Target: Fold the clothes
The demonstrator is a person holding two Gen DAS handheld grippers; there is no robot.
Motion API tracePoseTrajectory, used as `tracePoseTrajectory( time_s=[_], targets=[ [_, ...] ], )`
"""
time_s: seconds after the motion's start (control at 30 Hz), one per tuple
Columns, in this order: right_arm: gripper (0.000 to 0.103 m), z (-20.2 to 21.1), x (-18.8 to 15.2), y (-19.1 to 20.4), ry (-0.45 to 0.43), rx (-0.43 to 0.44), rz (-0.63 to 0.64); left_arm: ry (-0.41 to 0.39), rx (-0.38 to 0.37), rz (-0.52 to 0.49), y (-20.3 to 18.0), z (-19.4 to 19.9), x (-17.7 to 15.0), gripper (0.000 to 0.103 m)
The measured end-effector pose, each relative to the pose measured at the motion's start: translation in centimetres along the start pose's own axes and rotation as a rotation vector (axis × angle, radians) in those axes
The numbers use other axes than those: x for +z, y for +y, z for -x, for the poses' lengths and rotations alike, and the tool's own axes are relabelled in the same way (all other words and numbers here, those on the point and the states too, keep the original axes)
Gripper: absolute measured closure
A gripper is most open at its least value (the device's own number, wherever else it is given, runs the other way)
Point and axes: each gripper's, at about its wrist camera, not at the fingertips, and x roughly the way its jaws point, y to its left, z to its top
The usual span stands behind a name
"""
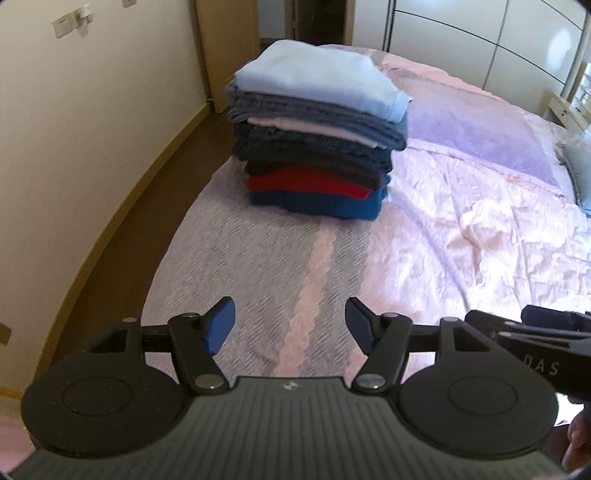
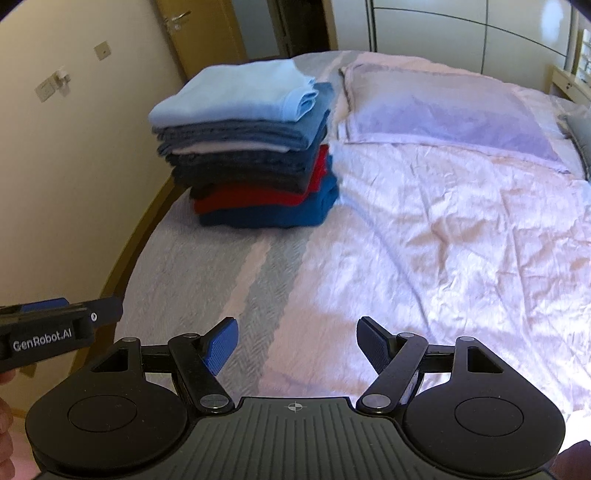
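A tall stack of folded clothes [image 1: 317,140] stands on the bed, light blue on top, then greys, a pale layer, dark grey, red and deep blue at the bottom. The same stack of folded clothes [image 2: 251,147] appears at the upper left in the right wrist view. My left gripper [image 1: 290,321] is open and holds nothing, well short of the stack, over the striped bedspread. My right gripper [image 2: 297,341] is open too, with nothing between its blue pads, over the pink cover. Each gripper shows at the edge of the other's view.
The bed carries a grey and pink striped bedspread [image 1: 258,266] and a crumpled pink satin cover [image 2: 461,229]. A lilac pillow [image 2: 443,110] lies behind. A cream wall [image 1: 92,129] and wooden floor run along the left. White wardrobe doors [image 1: 480,33] stand at the back.
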Motion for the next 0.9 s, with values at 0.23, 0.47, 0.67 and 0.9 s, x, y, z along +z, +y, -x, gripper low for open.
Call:
tracePoseTrajectory(
  time_s=[0.23,0.47,0.67,0.9],
  targets=[
    [0.029,-0.5,-0.4,1.7,0.022,0.014,0.022,0.006,0.023,0.038,2.0,0.0,-0.6,0.040],
    [0.029,-2.2,0.8,3.1,0.041,-0.001,0.007,0.022,0.012,0.019,3.6,-1.7,0.5,0.040],
    [0.029,-4.0,2.3,5.0,0.060,-0.012,-0.010,0.045,-0.004,-0.010,5.4,-3.6,1.9,0.040],
    [0.029,-5.7,4.0,6.6,0.053,-0.034,-0.045,0.029,-0.020,-0.042,7.3,-5.3,4.6,0.040]
  ],
)
